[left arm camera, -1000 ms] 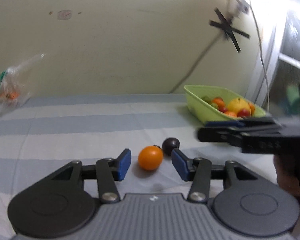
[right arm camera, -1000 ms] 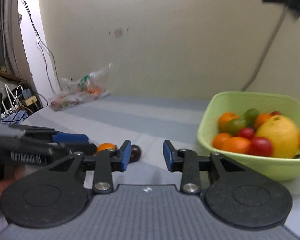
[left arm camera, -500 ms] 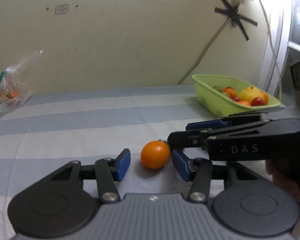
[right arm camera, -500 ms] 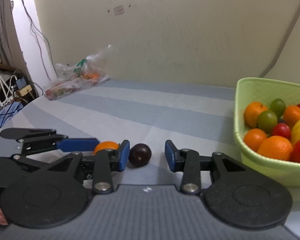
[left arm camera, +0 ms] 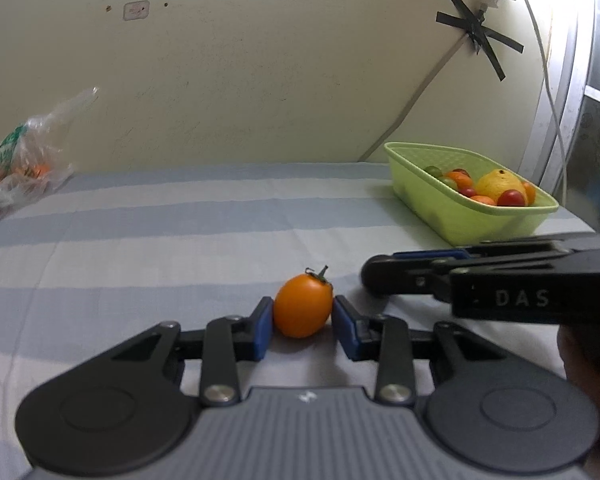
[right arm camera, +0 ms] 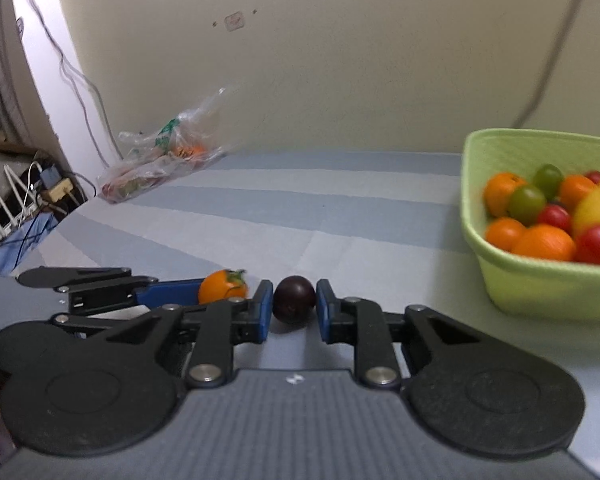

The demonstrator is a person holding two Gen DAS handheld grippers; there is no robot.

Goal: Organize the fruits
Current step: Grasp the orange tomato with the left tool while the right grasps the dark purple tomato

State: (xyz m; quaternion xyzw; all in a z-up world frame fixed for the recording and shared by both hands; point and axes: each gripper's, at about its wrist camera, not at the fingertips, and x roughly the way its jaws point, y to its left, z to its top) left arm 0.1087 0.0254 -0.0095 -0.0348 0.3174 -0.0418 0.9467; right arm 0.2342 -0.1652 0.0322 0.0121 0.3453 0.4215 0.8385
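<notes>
Left wrist view: the left tool (left arm camera: 302, 322), its jaws just closed, clenches the orange tomato (left arm camera: 303, 306) on the striped surface (left arm camera: 180, 240); the green basket (left arm camera: 460, 216) of fruit sits far right.

Right wrist view: the right tool (right arm camera: 293, 312), jaws just closed, grasps the dark plum (right arm camera: 294, 299) near centre, the tomato just left.

Glossy tomato (left arm camera: 303, 306) — matt striped cloth (left arm camera: 180, 240)

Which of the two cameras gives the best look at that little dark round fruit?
The right wrist view: the dark fruit sits centred between the right gripper's blue pads. In the left wrist view that gripper's fingers hide it.
</notes>
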